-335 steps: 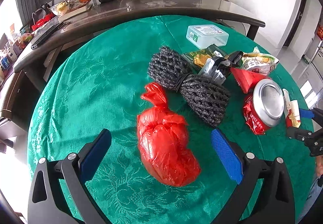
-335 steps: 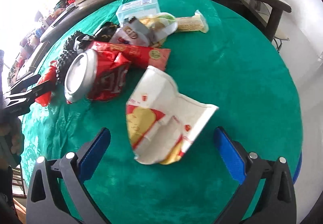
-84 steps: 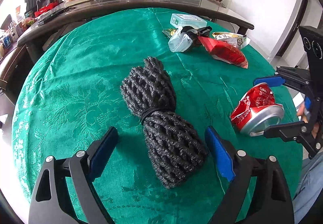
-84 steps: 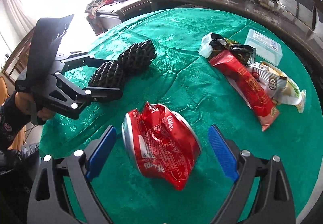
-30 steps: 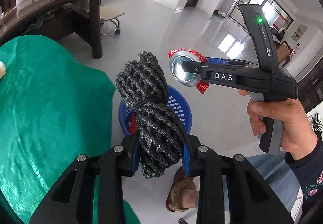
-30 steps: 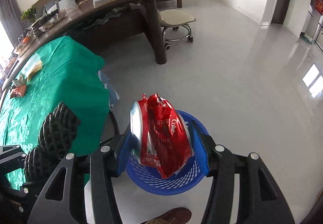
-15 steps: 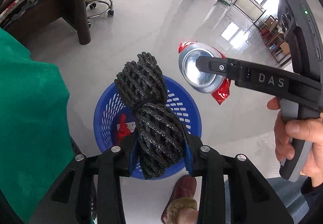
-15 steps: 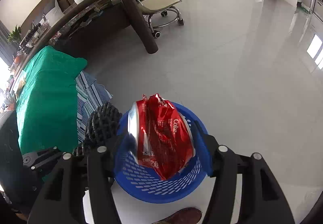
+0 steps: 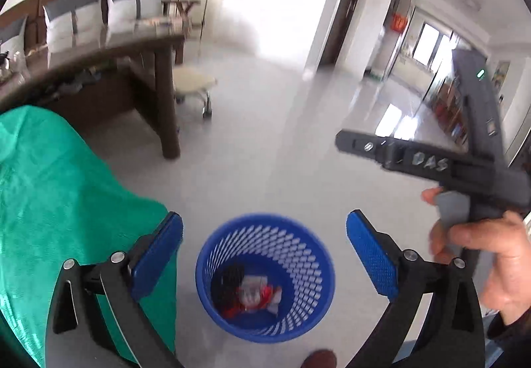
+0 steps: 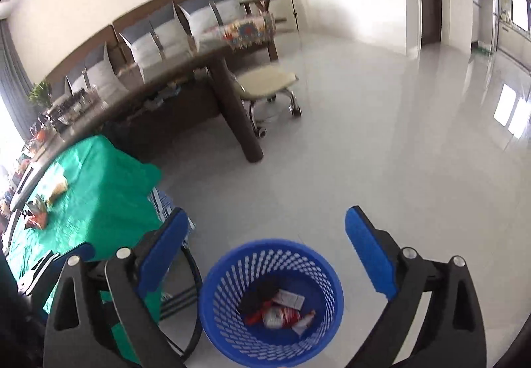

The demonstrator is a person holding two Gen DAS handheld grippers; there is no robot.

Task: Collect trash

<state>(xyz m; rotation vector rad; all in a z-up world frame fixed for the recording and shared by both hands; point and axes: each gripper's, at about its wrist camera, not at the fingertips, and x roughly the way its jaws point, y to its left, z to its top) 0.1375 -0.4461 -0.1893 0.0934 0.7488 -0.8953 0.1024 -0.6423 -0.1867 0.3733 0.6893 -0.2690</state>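
Your landmark is the blue basket (image 9: 265, 271), a round plastic bin with perforated mesh walls, standing on the glossy pale floor (image 9: 282, 135). To its left, the green tablecloth (image 9: 49, 202) hangs in soft folds over the table edge. Your left gripper (image 9: 264, 248) hovers above the basket with its jaws opening, blue ribbed pads (image 9: 159, 251) spread wide and nothing between them. Inside the basket lies the trash: the black netted bundle (image 9: 230, 281) on the left, then a crumpled red can (image 10: 278, 316) and white wrappers (image 9: 254, 290) on the right, all loose at the bottom.

Your right gripper (image 10: 267, 255) also hangs over the basket, jaws opening and empty. Only the left wrist view shows your right hand (image 9: 491, 265) around the grey trigger handle, right of the basket. Only the right wrist view shows leftover wrappers (image 10: 43, 205) lying on the tablecloth far left of the basket, and the wheeled stool (image 10: 265, 82) beyond the basket more sharply.
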